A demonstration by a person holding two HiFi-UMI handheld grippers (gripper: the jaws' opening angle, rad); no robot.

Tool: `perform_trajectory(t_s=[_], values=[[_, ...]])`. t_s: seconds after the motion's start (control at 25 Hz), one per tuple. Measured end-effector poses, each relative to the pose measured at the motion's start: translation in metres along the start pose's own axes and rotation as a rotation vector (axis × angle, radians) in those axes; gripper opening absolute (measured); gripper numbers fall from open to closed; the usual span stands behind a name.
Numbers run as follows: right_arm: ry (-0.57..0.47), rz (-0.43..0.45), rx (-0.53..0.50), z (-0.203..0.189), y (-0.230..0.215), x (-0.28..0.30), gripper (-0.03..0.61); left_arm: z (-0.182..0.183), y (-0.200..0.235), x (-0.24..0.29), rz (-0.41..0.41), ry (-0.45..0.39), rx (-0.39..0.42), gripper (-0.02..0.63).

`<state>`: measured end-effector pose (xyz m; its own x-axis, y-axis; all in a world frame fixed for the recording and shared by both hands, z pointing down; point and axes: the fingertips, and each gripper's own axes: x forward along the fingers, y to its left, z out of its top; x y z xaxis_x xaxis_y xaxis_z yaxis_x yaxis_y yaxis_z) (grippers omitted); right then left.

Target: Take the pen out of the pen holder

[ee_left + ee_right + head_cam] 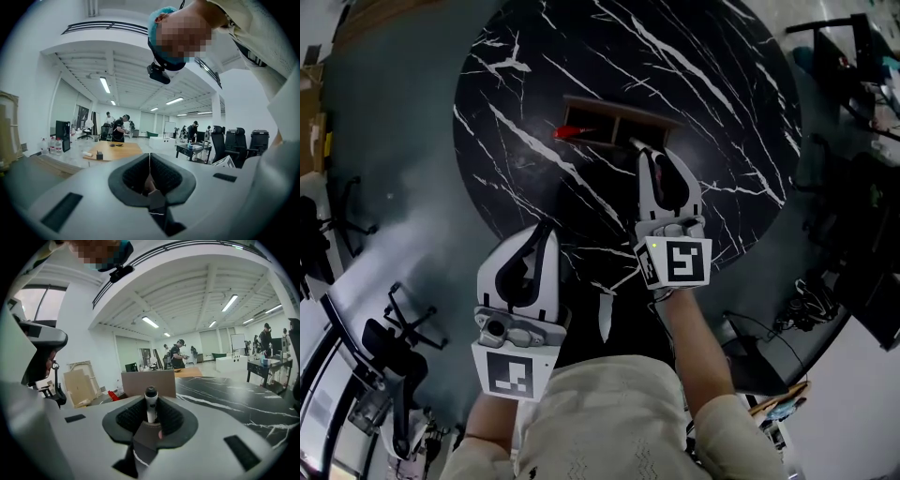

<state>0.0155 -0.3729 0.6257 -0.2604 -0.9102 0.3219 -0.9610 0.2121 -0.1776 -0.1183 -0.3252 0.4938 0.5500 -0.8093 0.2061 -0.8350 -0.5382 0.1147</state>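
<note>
A brown open-topped pen holder (614,125) sits near the middle of the black marble table (722,112), with a red item (573,132) in its left compartment. My right gripper (649,156) is just in front of the holder's right end, shut on a white pen (636,143). In the right gripper view the white pen (150,406), with its dark cap, stands upright between the gripper (151,414) jaws, in front of the pen holder (148,382). My left gripper (546,231) hangs over the table's near edge, shut and empty; in its own view this gripper (149,161) points up into the room.
Black office chairs (389,330) stand on the floor to the left. On the right a dark desk (862,66) and cables (802,309) crowd the table's edge. The person's torso (609,422) fills the bottom of the head view.
</note>
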Motion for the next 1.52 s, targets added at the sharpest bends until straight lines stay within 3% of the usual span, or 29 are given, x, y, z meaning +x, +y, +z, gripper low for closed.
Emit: perform_trajectory(t_s=[0.28, 0.76, 1.12, 1.32, 1.52], values=[[-0.041, 0.007, -0.027, 0.040, 0.004, -0.021, 0.091, 0.015, -0.003, -0.007, 0.020, -0.038, 0.002, 0.017], [-0.134, 0.020, -0.088, 0.128, 0.014, -0.107, 0.091, 0.052, -0.043, -0.043, 0.028, -0.090, 0.026, 0.017], [-0.205, 0.070, -0.103, 0.194, 0.047, -0.185, 0.091, 0.111, -0.092, -0.073, 0.035, -0.172, 0.043, 0.017], [-0.202, 0.107, -0.112, 0.207, 0.065, -0.221, 0.091, 0.131, -0.111, -0.095, 0.058, -0.207, 0.026, 0.017], [-0.195, 0.122, -0.143, 0.209, 0.080, -0.254, 0.091, 0.127, -0.122, -0.121, 0.069, -0.207, 0.016, 0.017]])
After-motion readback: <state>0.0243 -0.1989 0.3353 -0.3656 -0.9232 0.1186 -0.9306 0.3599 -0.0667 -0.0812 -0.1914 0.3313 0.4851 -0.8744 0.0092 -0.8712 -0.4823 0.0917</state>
